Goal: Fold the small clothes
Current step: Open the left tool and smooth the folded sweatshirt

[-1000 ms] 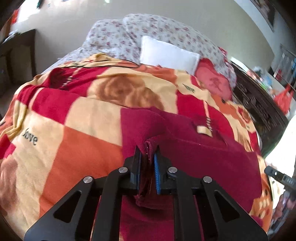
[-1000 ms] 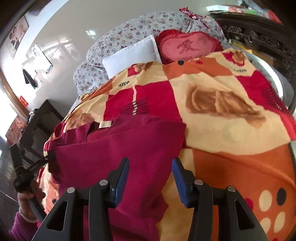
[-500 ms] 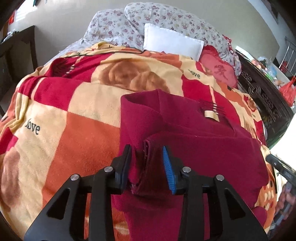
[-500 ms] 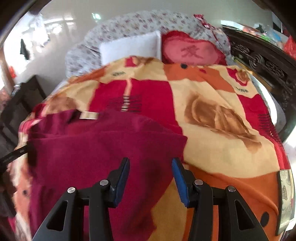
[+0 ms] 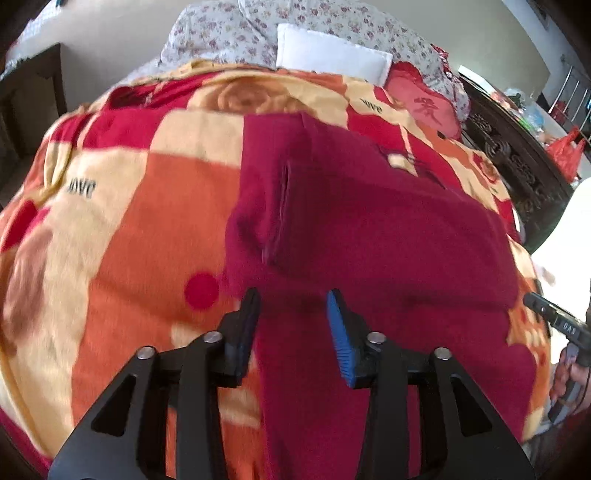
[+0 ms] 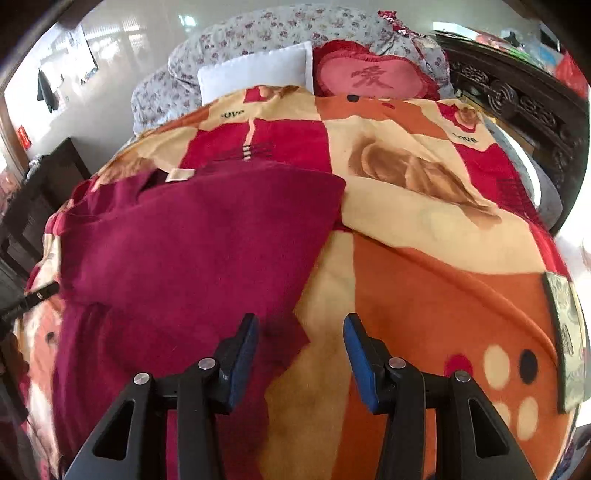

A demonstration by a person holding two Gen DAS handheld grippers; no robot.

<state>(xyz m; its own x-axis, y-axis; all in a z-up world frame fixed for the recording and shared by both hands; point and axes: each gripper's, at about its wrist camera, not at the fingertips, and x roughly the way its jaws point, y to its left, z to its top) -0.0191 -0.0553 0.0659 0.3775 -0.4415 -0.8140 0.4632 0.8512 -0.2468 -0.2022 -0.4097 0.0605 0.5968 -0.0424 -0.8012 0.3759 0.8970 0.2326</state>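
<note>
The left gripper (image 5: 291, 306) hangs over the dark red knitted garment (image 5: 369, 236), its jaws opening and pressing nothing. The right gripper (image 6: 300, 332) stands parted, empty, above the garment's edge. The garment lies folded on a red-and-orange patterned fleece blanket (image 6: 424, 266), with a white rectangular pillow (image 6: 255, 70) beyond.

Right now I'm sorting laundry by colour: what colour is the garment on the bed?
Dark red garment, plain; clearest in the right wrist view.

I see a bed under a red-orange patchwork blanket (image 6: 443, 280), white pillow (image 6: 255, 72) and pink heart cushion (image 6: 369, 79) at its head, carved dark wooden frame (image 6: 517, 99) alongside, pale glossy wall (image 6: 129, 33) behind.
</note>
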